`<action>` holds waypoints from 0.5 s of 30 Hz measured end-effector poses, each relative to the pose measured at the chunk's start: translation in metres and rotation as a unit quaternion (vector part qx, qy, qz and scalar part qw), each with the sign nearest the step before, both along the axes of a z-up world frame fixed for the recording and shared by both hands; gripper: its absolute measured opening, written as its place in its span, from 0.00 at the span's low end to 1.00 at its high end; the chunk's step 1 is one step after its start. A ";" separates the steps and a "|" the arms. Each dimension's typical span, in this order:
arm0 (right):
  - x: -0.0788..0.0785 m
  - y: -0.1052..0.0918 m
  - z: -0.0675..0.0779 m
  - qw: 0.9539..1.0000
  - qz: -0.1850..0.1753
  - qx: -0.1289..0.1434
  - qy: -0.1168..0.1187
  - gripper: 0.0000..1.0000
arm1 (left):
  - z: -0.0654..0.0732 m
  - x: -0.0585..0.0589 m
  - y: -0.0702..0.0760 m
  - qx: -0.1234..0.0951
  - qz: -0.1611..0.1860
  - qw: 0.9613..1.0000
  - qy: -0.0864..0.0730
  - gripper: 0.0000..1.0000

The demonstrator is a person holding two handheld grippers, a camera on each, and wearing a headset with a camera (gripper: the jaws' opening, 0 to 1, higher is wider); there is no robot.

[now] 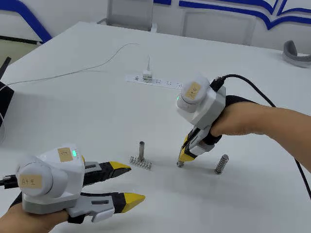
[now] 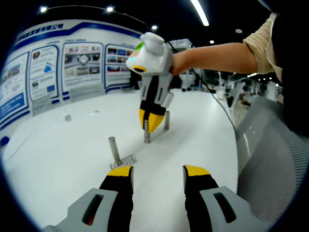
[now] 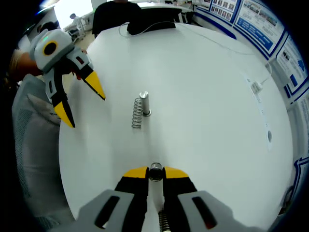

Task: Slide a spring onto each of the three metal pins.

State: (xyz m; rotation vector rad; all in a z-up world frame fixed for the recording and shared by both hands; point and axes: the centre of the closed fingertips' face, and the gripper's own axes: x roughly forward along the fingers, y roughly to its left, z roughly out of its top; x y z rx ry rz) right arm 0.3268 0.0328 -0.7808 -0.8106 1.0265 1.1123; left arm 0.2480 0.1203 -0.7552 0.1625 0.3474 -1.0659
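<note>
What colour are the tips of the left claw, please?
Yellow, on the left claw, clearest in the left gripper view.

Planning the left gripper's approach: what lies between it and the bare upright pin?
One loose spring lying flat at the pin's foot, ahead of the left gripper; clear in the head view.

Right hand-held gripper [image 1: 182,158] hides most of one pin [image 1: 180,165].

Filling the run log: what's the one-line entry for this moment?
left tool open, empty | right tool shut on middle pin | bare pin upright, loose spring lying at its base | right pin already sprung
</note>
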 end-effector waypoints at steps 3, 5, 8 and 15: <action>0.000 0.000 -0.002 1.000 0.000 -0.001 0.000 0.13 | -0.001 0.000 0.001 0.000 0.001 1.000 0.001 0.42; 0.000 0.000 -0.003 1.000 0.001 -0.003 0.000 0.13 | -0.001 0.000 0.001 -0.001 0.001 1.000 0.001 0.42; 0.000 0.000 -0.005 1.000 0.002 -0.006 -0.001 0.13 | -0.001 0.000 0.001 -0.001 0.002 1.000 0.001 0.42; 0.000 0.000 -0.008 1.000 0.001 -0.005 -0.001 0.13 | -0.002 0.000 0.001 -0.001 0.003 1.000 0.002 0.42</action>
